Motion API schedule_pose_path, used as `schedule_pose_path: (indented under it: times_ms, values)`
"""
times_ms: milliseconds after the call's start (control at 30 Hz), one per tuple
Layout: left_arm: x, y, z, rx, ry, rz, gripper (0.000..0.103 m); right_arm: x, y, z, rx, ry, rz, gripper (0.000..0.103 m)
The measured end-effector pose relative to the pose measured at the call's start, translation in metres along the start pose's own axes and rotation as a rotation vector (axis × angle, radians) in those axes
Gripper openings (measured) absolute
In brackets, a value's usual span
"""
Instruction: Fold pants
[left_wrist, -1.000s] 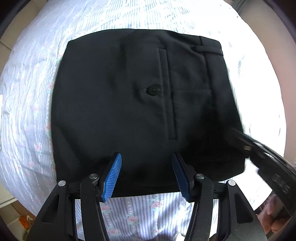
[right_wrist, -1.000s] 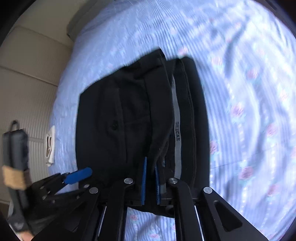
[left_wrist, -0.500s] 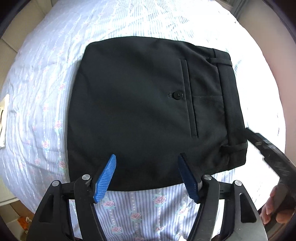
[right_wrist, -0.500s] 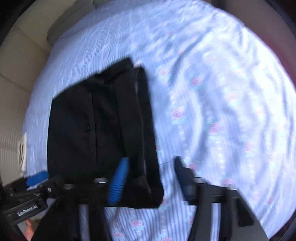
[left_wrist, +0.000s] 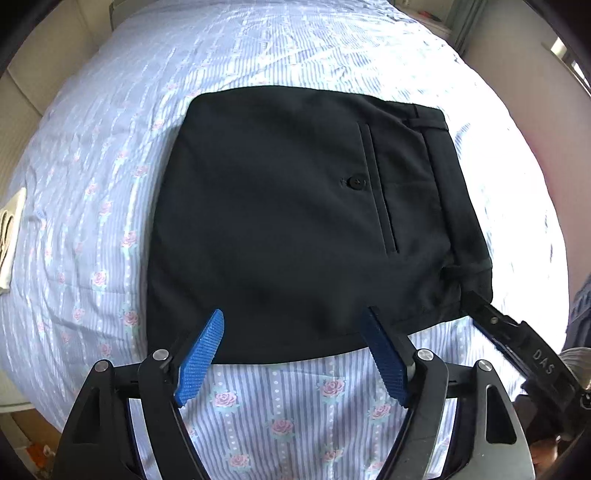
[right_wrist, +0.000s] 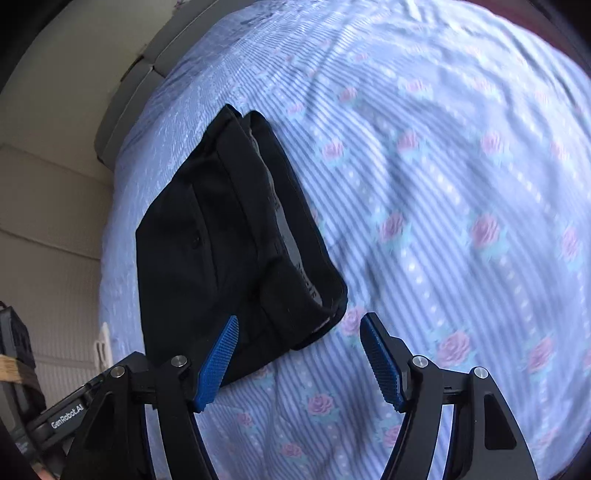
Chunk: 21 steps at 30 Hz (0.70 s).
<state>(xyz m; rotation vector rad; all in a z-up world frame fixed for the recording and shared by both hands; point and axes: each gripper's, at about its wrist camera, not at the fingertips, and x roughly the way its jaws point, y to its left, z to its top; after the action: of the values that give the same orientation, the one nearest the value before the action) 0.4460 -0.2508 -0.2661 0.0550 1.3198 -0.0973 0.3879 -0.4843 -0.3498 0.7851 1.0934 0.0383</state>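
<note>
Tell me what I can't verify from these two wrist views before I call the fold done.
- Layers under the pants: left wrist view shows only the top face; the fabric hides how the legs lie beneath.
- Printing on the grey inner waistband: right wrist view, too small and blurred.
- Right gripper in the left wrist view: cut off by the frame edge.
- White item at the bed's edge: cropped, unidentifiable.
- Bedsheet: motion-blurred.

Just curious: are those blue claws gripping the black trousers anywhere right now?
No. Left gripper and right gripper have just been opening, nothing between them; the pants lie free.
</note>
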Motion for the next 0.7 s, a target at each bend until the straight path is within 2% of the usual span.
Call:
schedule_pose_path:
  times_ms: [133, 233, 433, 567, 600, 667, 700]
  values:
    - [0.008, -0.005, -0.003, 0.034, -0.012, -0.001, 0.077, 0.016, -0.012, -0.01, 0.056, -0.011, 0.09, 0.069]
    - [0.013, -0.009, -0.004, 0.064, -0.031, -0.006, 0.078, 0.029, -0.014, -0.012, 0.068, -0.035, 0.122, 0.069]
    - [0.021, -0.006, -0.002, 0.087, -0.067, -0.021, 0.079, 0.043, -0.01, -0.006, 0.057, -0.103, 0.167, 0.072]
    - [0.028, 0.007, -0.003, 0.06, -0.075, -0.043, 0.08, 0.06, 0.001, 0.005, 0.044, -0.135, 0.157, 0.071]
    - [0.029, 0.01, -0.003, 0.053, -0.075, -0.047, 0.08, 0.062, 0.003, 0.007, 0.039, -0.143, 0.149, 0.07]
    - [0.033, 0.022, -0.005, 0.033, -0.071, -0.053, 0.08, 0.069, 0.008, 0.014, 0.024, -0.153, 0.113, 0.057]
    - [0.034, 0.027, -0.006, 0.027, -0.069, -0.052, 0.08, 0.071, 0.012, 0.017, 0.02, -0.155, 0.097, 0.055]
